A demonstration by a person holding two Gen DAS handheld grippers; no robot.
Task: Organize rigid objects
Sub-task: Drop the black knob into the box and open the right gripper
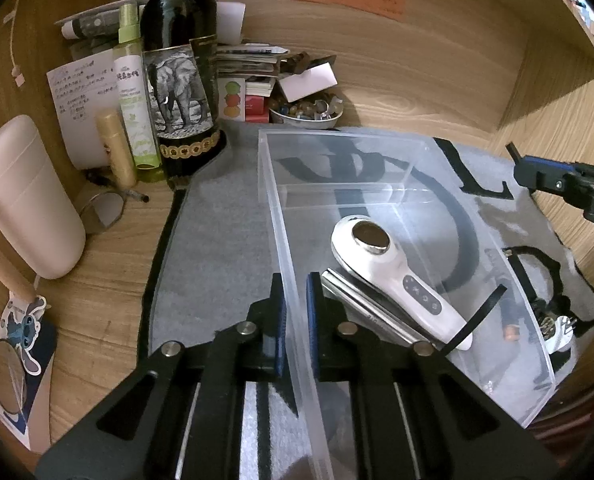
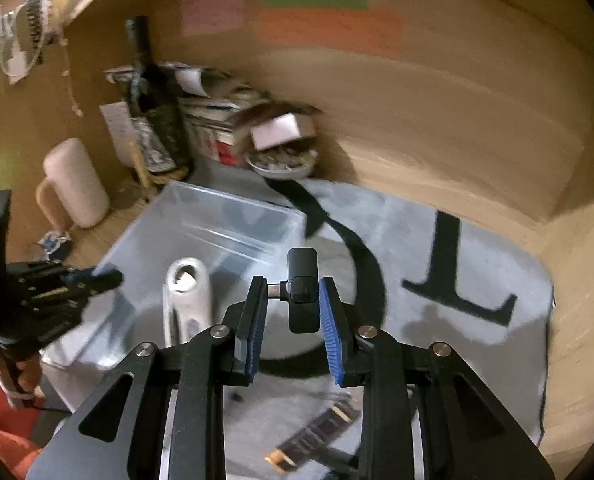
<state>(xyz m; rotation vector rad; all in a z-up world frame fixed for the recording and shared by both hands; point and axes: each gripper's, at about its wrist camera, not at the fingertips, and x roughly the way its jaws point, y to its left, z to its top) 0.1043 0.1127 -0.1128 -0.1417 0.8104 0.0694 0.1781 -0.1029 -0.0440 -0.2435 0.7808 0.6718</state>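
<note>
Left gripper (image 1: 296,316): black frame, ribbed blue pads, jaws clamped narrow on the thin near wall of the clear plastic bin (image 1: 281,216) — one pad outside, one inside. Bin is rectangular, see-through, glossy, with a low divider toward its far end; it sits on a grey felt mat (image 1: 217,240) with thick black lettering

Just past the inner pad, inside the bin: a white handheld device (image 1: 401,280), smooth and rounded, with a metal disc at its far end and a row of small buttons on the handle. It lies across a flat silvery bar (image 1: 361,308); a thin black strap (image 1: 477,316) sticks up beside it

Right gripper (image 2: 293,308): jaws pinched on a small black dongle (image 2: 303,292), matte, boxy, with a short metal plug pointing at the left pad. Held above the mat, with the bin ahead and to its left

Only the left wrist view shows sharply the dark bottle (image 1: 181,80) with an elephant label, the green spray bottle (image 1: 133,100) and the pale mug (image 1: 29,200), all left of its claw. Only the right wrist view, blurred, shows a dark flat strip (image 2: 317,436) on the mat beneath its claw
</note>
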